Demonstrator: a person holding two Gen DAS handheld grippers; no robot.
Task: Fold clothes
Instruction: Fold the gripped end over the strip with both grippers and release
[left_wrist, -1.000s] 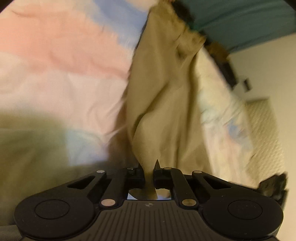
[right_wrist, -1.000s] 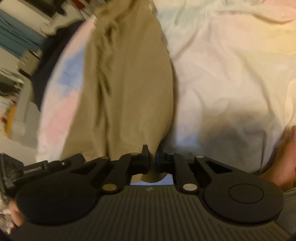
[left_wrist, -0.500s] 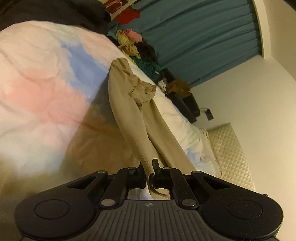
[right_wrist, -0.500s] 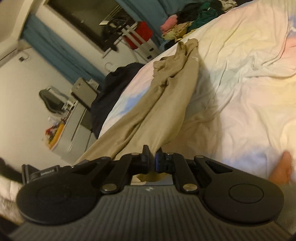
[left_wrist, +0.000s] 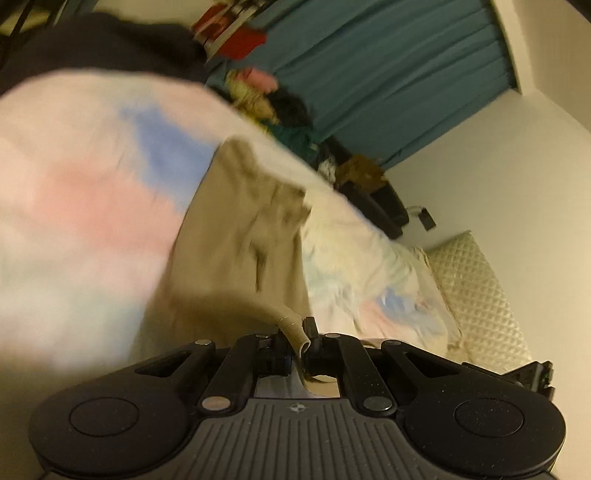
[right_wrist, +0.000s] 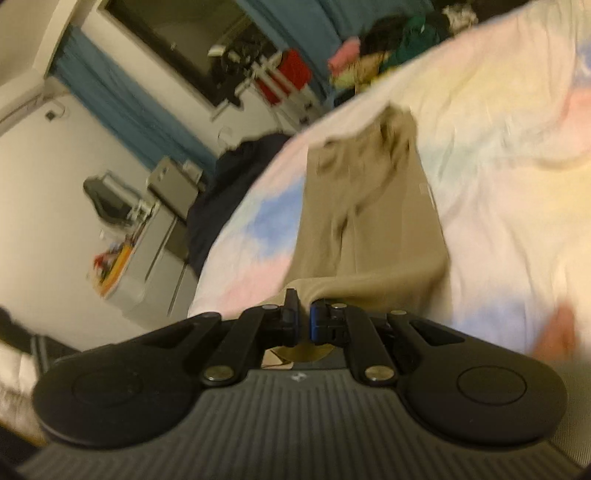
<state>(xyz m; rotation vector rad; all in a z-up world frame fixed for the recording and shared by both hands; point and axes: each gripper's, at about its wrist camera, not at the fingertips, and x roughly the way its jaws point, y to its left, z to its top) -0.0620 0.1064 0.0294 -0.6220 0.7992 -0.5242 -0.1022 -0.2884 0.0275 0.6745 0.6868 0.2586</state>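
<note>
Since the khaki cotton trousers are pinched only by a hem edge in the nearly closed left gripper and right gripper above the pastel bed sheet, slippage could be caused by a tug.

A pastel bedspread in pink, blue and white covers the bed. Past its far edge lies a heap of clothes, pink, yellow, green and black, and behind the heap hangs a teal curtain. A red bin stands near the heap. A dark garment hangs over the bedspread's left edge. Beside the bed, a grey desk carries bright clutter. A quilted cream pad lies along the bedspread's right side.
</note>
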